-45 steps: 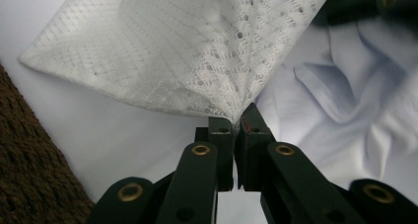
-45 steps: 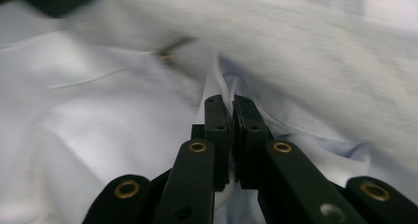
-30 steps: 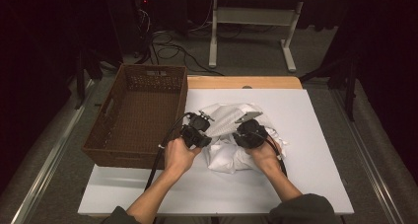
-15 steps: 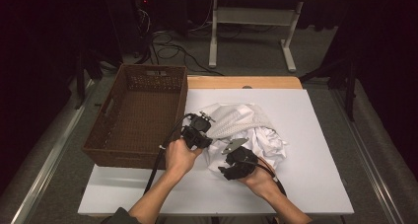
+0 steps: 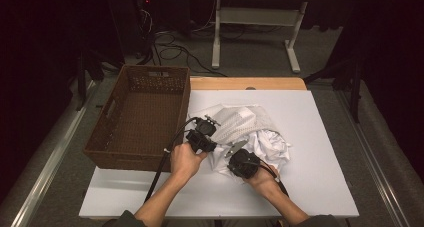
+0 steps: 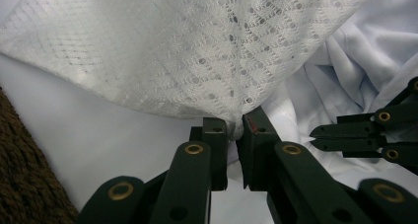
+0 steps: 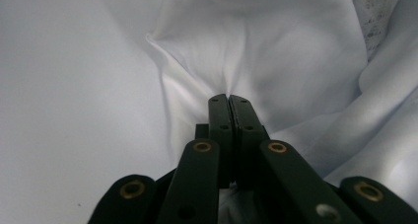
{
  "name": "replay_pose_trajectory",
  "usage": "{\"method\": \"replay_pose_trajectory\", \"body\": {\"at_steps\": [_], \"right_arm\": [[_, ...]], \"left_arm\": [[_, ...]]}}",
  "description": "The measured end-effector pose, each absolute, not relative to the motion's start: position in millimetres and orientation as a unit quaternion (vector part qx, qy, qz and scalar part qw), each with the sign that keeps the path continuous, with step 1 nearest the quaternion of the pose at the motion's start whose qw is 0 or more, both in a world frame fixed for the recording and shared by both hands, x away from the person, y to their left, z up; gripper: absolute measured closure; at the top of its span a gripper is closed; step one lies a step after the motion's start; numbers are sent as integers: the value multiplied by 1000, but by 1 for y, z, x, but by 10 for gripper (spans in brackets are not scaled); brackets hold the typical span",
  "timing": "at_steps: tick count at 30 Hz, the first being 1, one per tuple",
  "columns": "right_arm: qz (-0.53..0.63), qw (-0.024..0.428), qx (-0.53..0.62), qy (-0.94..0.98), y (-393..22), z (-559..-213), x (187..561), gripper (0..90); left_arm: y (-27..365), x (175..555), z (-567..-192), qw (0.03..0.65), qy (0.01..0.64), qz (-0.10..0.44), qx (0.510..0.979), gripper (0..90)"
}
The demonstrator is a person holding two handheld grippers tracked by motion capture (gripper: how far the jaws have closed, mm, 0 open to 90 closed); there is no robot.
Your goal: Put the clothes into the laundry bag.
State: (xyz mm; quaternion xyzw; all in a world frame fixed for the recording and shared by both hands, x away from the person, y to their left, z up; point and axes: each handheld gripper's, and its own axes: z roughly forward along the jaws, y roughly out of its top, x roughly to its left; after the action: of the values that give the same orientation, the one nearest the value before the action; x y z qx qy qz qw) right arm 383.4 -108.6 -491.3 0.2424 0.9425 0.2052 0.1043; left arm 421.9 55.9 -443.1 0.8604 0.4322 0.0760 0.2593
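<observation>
One brown wicker basket (image 5: pixel 137 117) is sitting empty at the table's (image 5: pixel 320 187) left edge. Just beside it, the left gripper (image 6: pixel 235 130) is pinching a corner of the white mesh cloth (image 5: pixel 240 121) between nearly closed jaws. Near the table's middle, one crumpled white garment (image 5: pixel 272 146) is lying under that cloth, and the right gripper (image 7: pixel 229 101), having just snapped closed, is clamping a fold of it. Nothing is folded or binned yet, so most work seems left.

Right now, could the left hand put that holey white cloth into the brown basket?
Probably yes: the left gripper pinches the mesh cloth, and the open basket sits right beside it, nothing between.
</observation>
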Motion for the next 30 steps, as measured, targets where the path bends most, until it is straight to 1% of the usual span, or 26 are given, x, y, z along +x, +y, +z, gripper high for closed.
{"method": "replay_pose_trajectory", "body": {"at_steps": [3, 7, 9, 11, 14, 16, 20, 23, 24, 27, 28, 30], "right_arm": [[209, 123, 240, 940, -108, -488, 380, 900], [236, 146, 257, 926, -119, -470, 380, 900], [256, 165, 283, 910, -129, -453, 386, 900], [262, 171, 291, 904, -133, -448, 389, 900], [265, 202, 315, 889, -143, -438, 399, 900], [257, 220, 330, 881, -148, -436, 407, 900], [234, 240, 348, 876, -152, -445, 423, 900], [203, 249, 355, 878, -146, -460, 438, 900], [203, 249, 355, 878, -146, -460, 438, 900], [199, 238, 359, 880, -142, -466, 444, 899], [204, 230, 360, 881, -142, -466, 443, 881], [221, 210, 361, 882, -144, -461, 438, 787]], "left_arm": [[58, 422, -443, 263, 434, 78, 858, 827], [60, 422, -442, 271, 436, 74, 855, 834], [60, 422, -441, 275, 438, 73, 853, 839], [61, 422, -441, 275, 436, 72, 854, 841], [62, 421, -439, 278, 434, 71, 854, 847], [62, 420, -437, 282, 434, 69, 853, 852], [64, 417, -434, 284, 429, 72, 855, 859], [65, 416, -432, 285, 431, 73, 853, 859], [65, 416, -432, 285, 431, 73, 853, 859], [63, 415, -434, 282, 430, 72, 854, 859], [63, 415, -435, 282, 430, 73, 855, 858], [62, 416, -436, 284, 431, 72, 854, 857]]}}
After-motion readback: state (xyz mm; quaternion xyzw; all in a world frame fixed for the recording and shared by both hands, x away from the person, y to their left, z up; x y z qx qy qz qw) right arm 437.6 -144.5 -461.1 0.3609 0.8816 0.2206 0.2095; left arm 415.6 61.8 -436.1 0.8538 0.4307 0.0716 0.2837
